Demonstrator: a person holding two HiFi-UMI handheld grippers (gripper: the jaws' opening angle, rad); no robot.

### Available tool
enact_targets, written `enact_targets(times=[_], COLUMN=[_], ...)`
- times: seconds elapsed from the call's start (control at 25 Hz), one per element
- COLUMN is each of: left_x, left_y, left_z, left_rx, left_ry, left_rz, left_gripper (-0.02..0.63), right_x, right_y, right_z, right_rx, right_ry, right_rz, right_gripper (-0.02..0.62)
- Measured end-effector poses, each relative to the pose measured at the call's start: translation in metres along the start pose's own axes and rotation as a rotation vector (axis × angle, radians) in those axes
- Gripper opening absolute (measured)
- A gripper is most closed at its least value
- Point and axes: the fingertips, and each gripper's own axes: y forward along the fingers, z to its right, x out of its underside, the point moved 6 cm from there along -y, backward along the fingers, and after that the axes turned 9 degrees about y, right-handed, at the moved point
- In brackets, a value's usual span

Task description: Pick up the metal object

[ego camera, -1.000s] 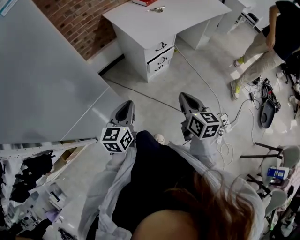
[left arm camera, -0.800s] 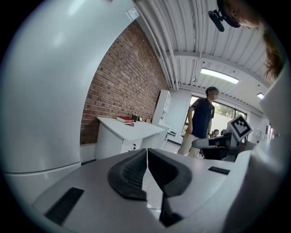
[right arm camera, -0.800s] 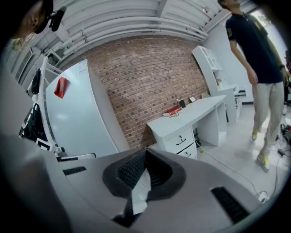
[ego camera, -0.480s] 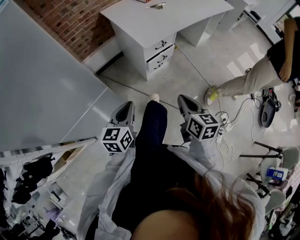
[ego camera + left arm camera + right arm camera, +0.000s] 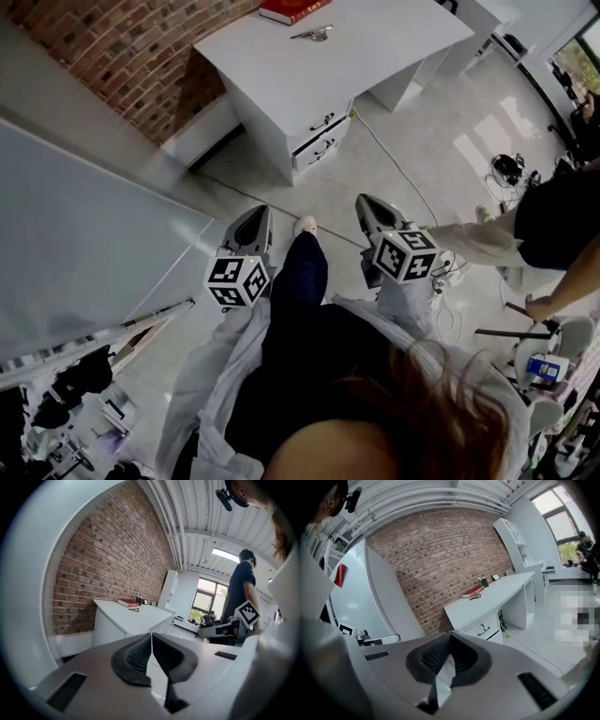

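Head view, looking steeply down on an approach across the floor toward a white surface [image 5: 394, 56] at the upper centre of the frame. Lying on it near the top edge, a small metal object [image 5: 314, 35], just beside a red book [image 5: 292, 9] and well apart from both claws. At mid-frame, left claw [image 5: 253, 217] and right claw [image 5: 373, 208], held level on either side of a dark trouser leg ending in a pale shoe [image 5: 306, 225]. In the left gripper view, left claw pinched to a hairline, nothing between the pads. In the right gripper view, right claw closed tight, likewise empty, aimed at the surface with the metal object tiny beside the book. Judged as the approach step, with no reach begun. Next move, probably: closing the distance to the surface, spreading one claw wide, then lowering it over the metal object. Another person [image 5: 553, 220] at the right edge of the frame, near the path.
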Motion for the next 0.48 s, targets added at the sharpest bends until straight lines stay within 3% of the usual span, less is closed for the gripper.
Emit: enact_targets(times=[0.48], left_x=[-0.056], left_y=[0.113], left_z=[-0.05], left_rx=[0.039], left_ry=[0.013], left_rz=[0.018], left_gripper=[0.023], right_x=[-0.093], right_y=[0.089], right_z=[0.023], right_rx=[0.009], right_ry=[0.058], right_rz=[0.046], right_gripper=[0.006])
